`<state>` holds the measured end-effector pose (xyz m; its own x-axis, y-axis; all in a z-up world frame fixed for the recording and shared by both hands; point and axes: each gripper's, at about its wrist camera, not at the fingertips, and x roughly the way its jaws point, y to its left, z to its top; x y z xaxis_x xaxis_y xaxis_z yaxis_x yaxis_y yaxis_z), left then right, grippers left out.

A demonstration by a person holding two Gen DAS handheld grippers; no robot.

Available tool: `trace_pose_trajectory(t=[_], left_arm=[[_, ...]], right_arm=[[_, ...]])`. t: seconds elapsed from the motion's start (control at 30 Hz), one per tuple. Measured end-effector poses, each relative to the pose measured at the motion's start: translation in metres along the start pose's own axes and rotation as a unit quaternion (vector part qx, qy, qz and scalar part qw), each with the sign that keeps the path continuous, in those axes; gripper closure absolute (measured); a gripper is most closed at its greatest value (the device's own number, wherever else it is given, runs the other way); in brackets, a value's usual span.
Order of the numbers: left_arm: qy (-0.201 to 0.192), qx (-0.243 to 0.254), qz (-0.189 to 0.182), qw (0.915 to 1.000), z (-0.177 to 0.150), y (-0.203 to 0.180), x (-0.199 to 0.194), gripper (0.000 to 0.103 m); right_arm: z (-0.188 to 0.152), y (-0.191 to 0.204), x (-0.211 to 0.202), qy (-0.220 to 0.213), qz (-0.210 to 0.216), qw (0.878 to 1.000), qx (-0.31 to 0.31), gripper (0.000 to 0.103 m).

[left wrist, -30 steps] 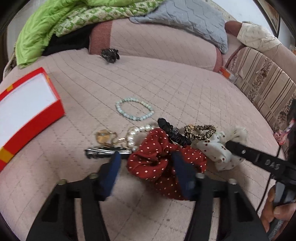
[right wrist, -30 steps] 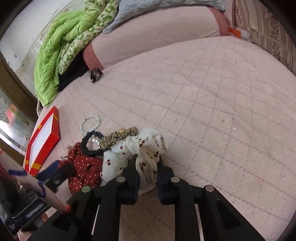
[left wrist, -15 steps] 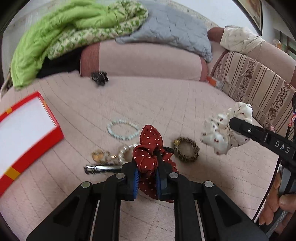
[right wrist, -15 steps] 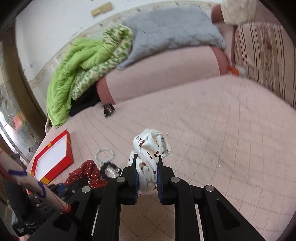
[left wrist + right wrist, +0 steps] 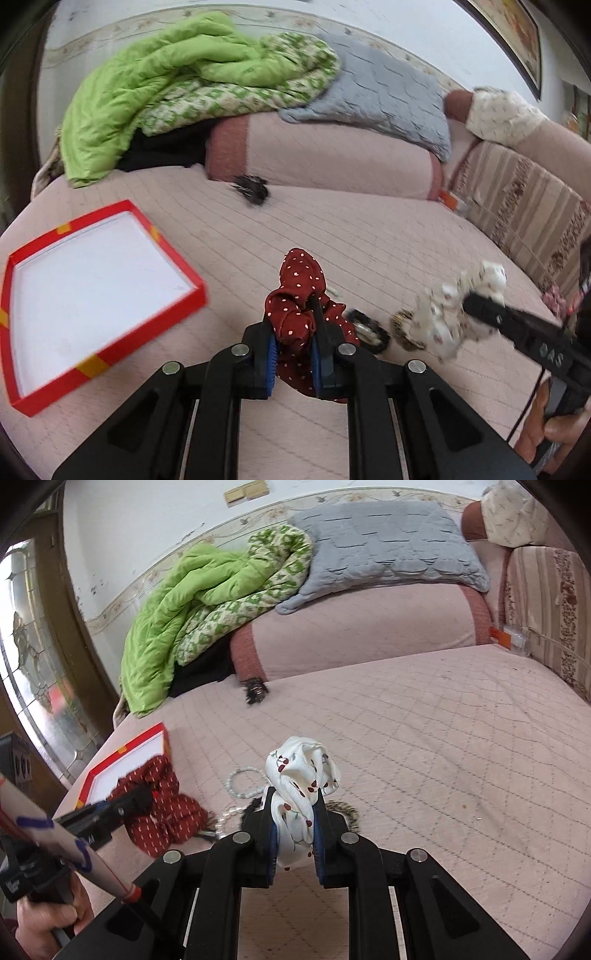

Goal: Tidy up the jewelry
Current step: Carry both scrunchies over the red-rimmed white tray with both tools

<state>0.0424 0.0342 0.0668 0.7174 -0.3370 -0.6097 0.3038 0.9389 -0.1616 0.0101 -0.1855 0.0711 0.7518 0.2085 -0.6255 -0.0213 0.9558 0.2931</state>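
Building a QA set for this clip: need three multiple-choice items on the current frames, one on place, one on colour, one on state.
1. Where does the red box lie?
A. on the quilted bed
B. on the grey pillow
C. on the floor

2. What colour is the scrunchie in the left tool?
A. plain green
B. dark red with white dots
C. blue striped

3. What state is the right tool in?
A. wide open, empty
B. out of view
C. shut on the white cherry-print scrunchie

Key: 1 A, the box rests flat on the pink quilt. 2 B, the dotted red scrunchie sits between its pads. 3 C, the pads pinch white fabric.
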Motion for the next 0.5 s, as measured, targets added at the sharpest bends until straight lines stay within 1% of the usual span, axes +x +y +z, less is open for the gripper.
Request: trace_pose_trajectory(t=[0.07,0.13,0.23,0.4,0.5], left_arm=[[-0.006,-0.021,0.010,0.9997,0.005,0.019,-0.004,0.089],[-0.012,-0.030,0.022,0.9992,0.008,0.034,-0.007,0.089],[-0.021,-0.049,0.044,0.9976,0.015,0.062,-0.013,0.089],[-0.025,-0.097,0.077,0.9920,0.024,0.114,-0.018,0.089],[-0.023,-0.125,0.098,0.9870,0.031,0.150,-0.016,0.089]], right_arm=[[0.000,0.013,0.001,0.001,0.010,1.000,-0.012,0.086],[0.003,0.031,0.004,0.002,0.021,0.999,-0.030,0.086],[0.011,0.056,0.016,0.008,0.042,0.998,-0.042,0.086],[0.029,0.100,0.043,0.028,0.086,0.995,-0.049,0.086],[0.042,0.127,0.068,0.046,0.108,0.992,-0.049,0.086]])
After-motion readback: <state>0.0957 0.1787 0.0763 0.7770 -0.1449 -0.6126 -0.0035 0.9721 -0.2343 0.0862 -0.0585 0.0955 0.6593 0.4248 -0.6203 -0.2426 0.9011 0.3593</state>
